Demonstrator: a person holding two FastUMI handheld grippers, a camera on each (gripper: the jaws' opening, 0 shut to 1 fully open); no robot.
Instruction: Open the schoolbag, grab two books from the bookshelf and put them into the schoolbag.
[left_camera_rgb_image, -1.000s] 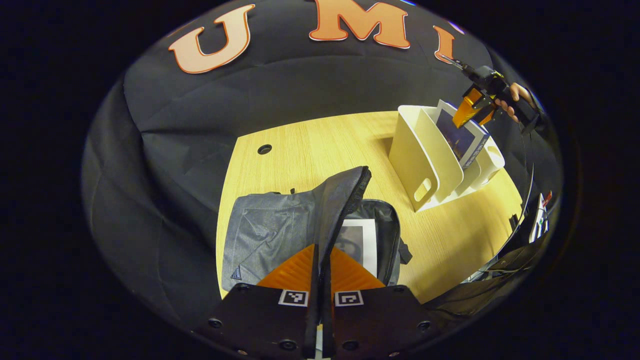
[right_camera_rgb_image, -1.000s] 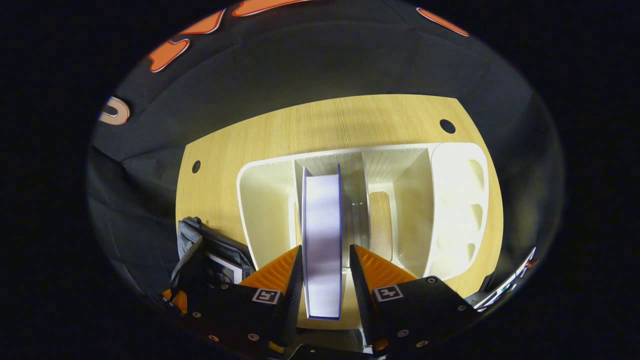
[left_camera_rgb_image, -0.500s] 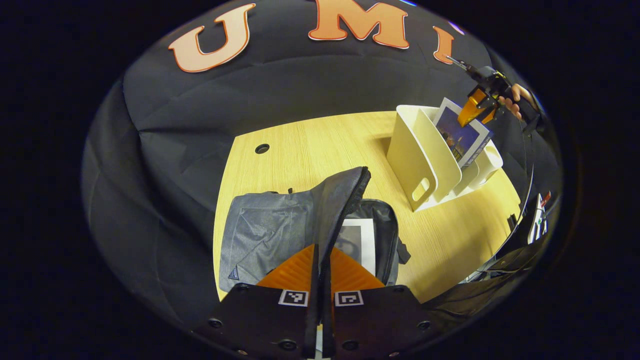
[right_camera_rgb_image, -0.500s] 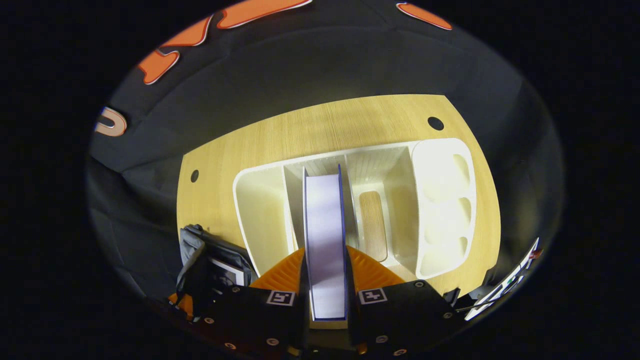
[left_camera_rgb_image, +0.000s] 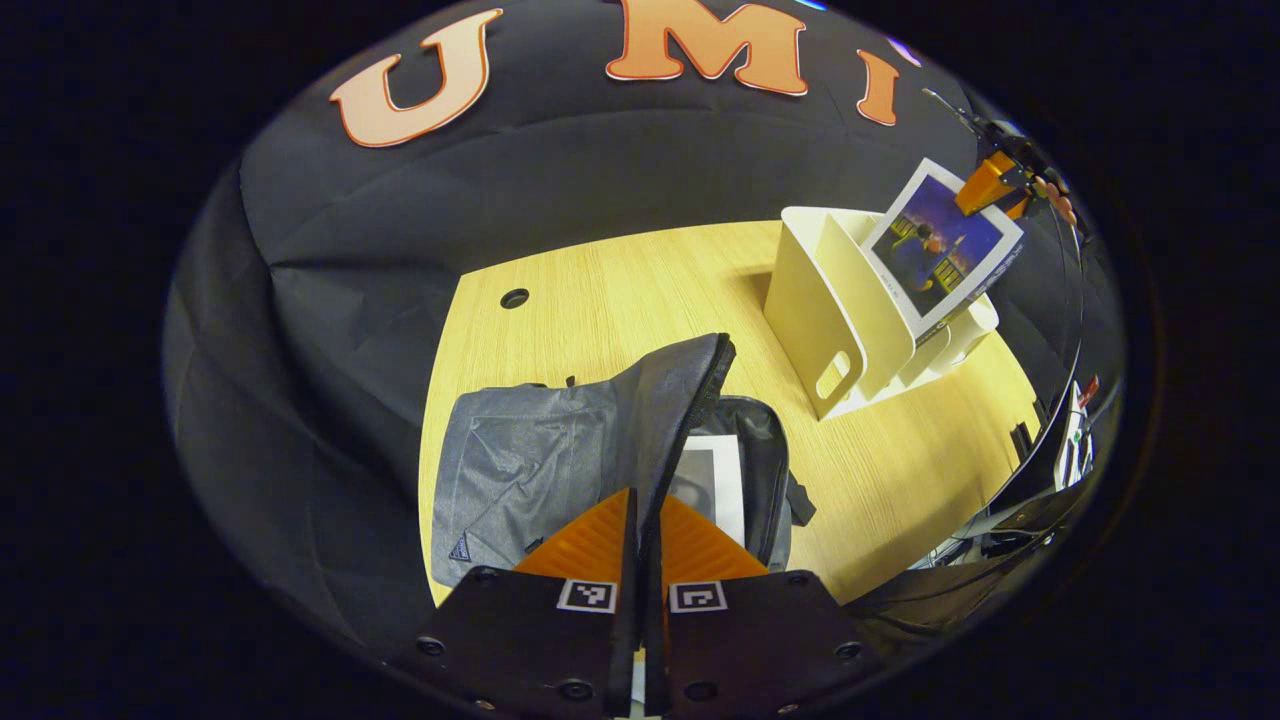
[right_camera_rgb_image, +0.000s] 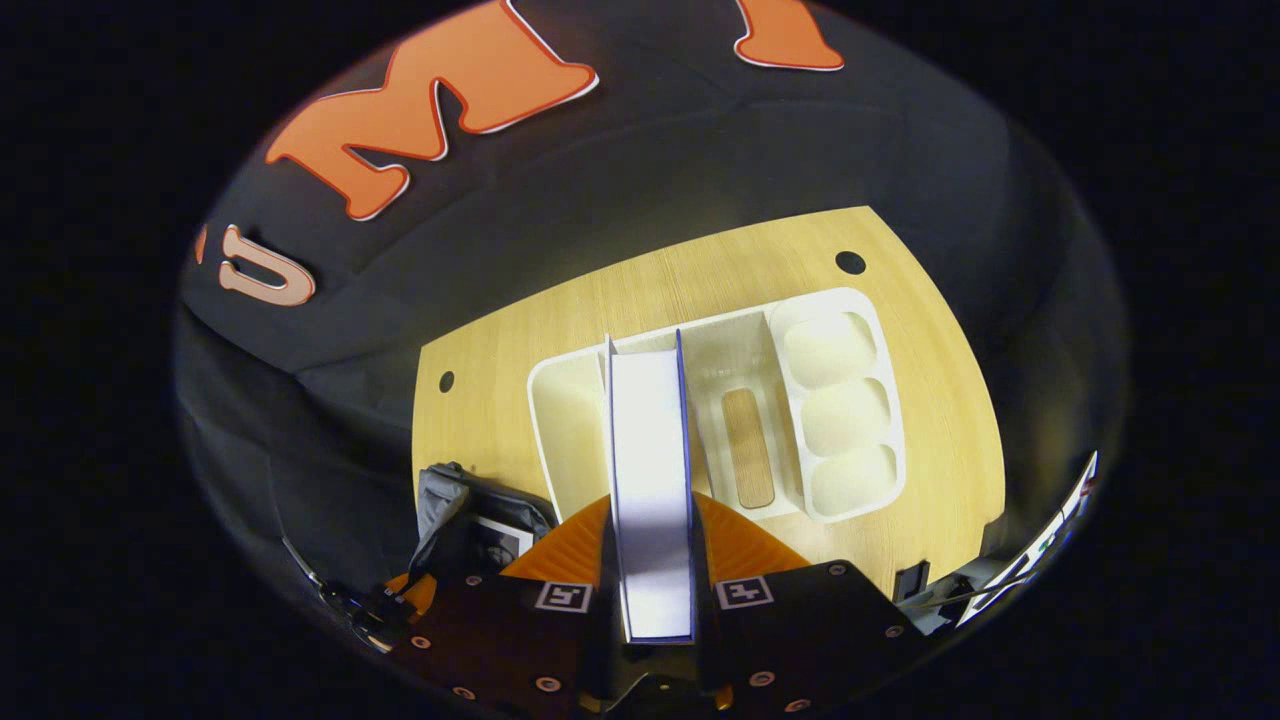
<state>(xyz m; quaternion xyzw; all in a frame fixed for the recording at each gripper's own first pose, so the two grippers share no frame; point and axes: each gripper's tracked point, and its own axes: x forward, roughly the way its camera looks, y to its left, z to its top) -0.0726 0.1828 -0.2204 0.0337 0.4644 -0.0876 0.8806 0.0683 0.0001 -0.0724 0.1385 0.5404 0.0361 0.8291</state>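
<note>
Right gripper view: right gripper clamped on book above white bookshelf. Left gripper pinched grey schoolbag flap, bag open.

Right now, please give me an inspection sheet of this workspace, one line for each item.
Surface: wooden table, with round holes.
Job's things: grey schoolbag open, one book inside; second book lifted above cream bookshelf.
Clutter: nothing seen.
Grippers: left gripper shut on schoolbag flap, holding it up; right gripper shut on second book.
Cables: dark cables past the table's edge.
Surroundings: black cloth wall.
</note>
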